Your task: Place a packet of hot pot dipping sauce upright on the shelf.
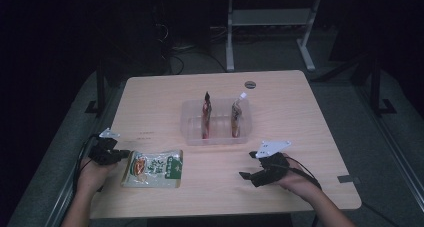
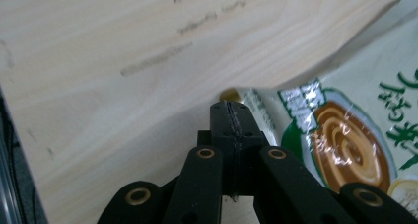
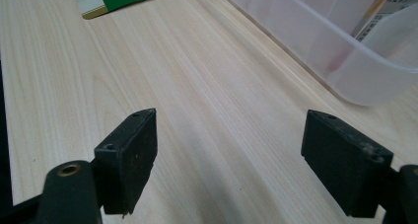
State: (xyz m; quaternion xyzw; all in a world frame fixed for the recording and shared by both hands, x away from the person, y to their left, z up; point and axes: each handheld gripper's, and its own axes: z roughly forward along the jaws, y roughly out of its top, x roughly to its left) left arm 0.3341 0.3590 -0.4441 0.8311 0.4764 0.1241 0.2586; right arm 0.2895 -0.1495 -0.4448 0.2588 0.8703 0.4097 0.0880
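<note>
snack packet (image 1: 152, 169), flat and pale with green print and a brown swirl picture, lies near the front left of a light wooden table (image 1: 300, 117). the left gripper (image 1: 121, 156) sits at the packet's left edge. in the left gripper view its two black jaws are pressed tightly together, and the packet's edge (image 2: 256, 98) lies right at the tips; whether a sliver of foil is pinched between them cannot be told. the person's left hand (image 1: 90, 173) holds this gripper from the front edge of the table.

the right gripper (image 1: 246, 166) rests over the front right part of the table, well apart from the packet, held by the right hand (image 1: 295, 179). in the right gripper view its jaws stand wide apart with bare wood between them.

beyond both grippers, near the middle of the table, stands a clear plastic tray (image 1: 192, 134). two slim pouches stand upright inside it: a dark reddish pouch (image 1: 206, 114) on the left and a lighter pouch (image 1: 236, 116) on the right. a small round dark disc (image 1: 250, 84) lies on the table past the tray.
</note>
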